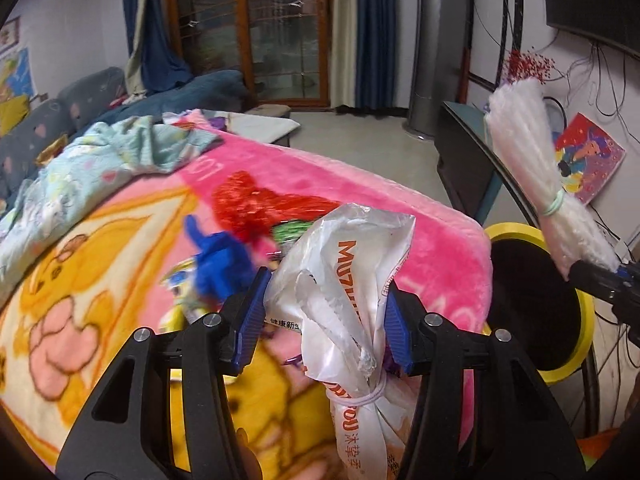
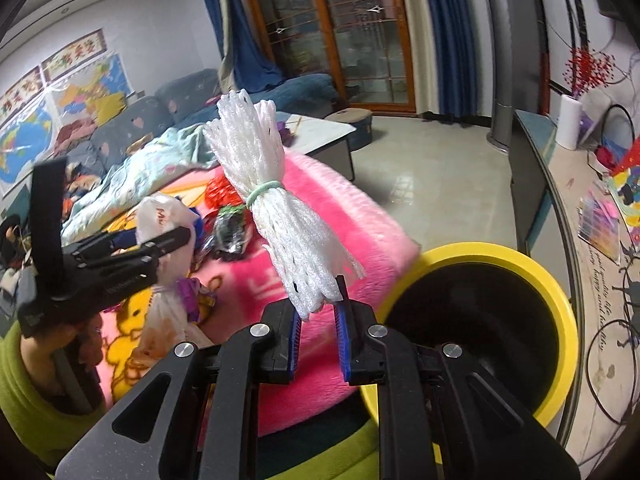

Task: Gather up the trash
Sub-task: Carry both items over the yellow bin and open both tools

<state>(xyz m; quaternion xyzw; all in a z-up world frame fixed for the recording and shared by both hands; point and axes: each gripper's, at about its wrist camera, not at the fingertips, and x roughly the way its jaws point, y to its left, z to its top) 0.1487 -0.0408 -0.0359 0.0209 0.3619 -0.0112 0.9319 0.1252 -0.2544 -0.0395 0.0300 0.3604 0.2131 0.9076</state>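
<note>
My left gripper is shut on a crumpled white plastic bag with orange lettering, tied with a rubber band, held above the pink blanket. It also shows in the right wrist view. My right gripper is shut on the lower end of a white foam net bundle bound with a green band, upright, left of the yellow-rimmed bin. The bundle and bin also show in the left wrist view. More wrappers lie on the blanket.
A light blue printed cloth lies at the blanket's far left. A sofa stands behind. A dark cabinet with papers stands right of the bin. A low table and tiled floor lie beyond.
</note>
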